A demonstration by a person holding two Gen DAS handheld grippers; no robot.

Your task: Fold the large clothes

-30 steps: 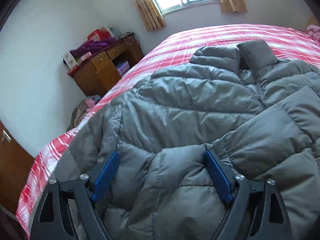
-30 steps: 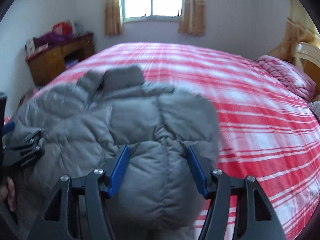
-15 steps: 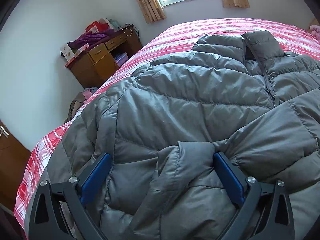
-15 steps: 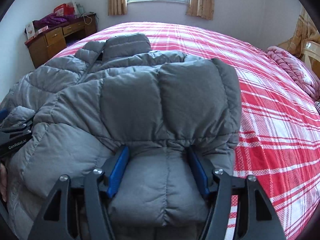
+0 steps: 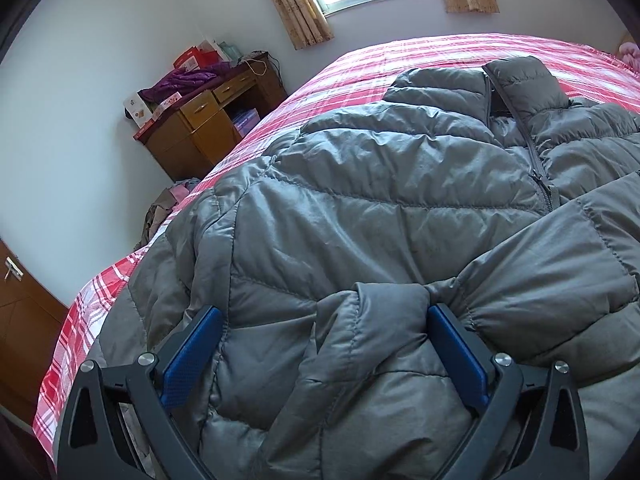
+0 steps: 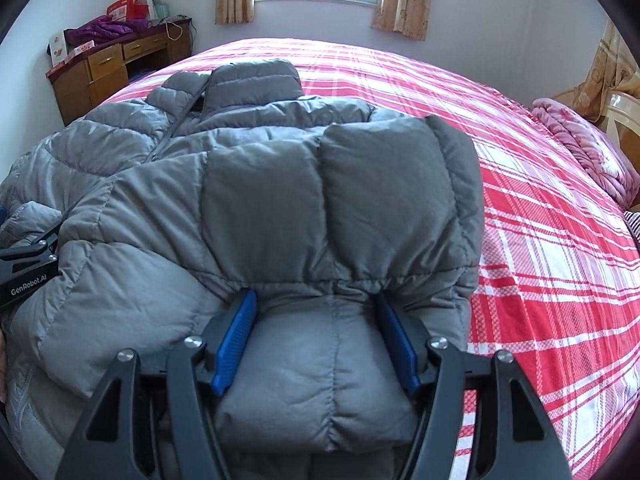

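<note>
The grey puffer jacket (image 6: pixel 256 184) is spread on the plaid bed (image 6: pixel 540 240) toward its left edge; the left gripper (image 5: pixel 324 344) is held wide open around a bunched cuff, the right gripper (image 6: pixel 316 336) partly open astride the hem. For a clean fold, both layers should be pinched and lifted evenly toward the collar. No containers are seen on the bed.

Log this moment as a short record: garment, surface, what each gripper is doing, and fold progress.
garment: grey puffer jacket, zipped front up, collar toward the window
surface: bed with red plaid sheet
left gripper: jaws wide, a bunched sleeve cuff between them, loosely; grip unclear
right gripper: jaws either side of a padded sleeve end; whether it is squeezed is unclear
fold progress: right-side sleeve laid across the jacket's front; body not yet folded
background: wooden desk by the wall, pink blanket at the bed's far right
</note>
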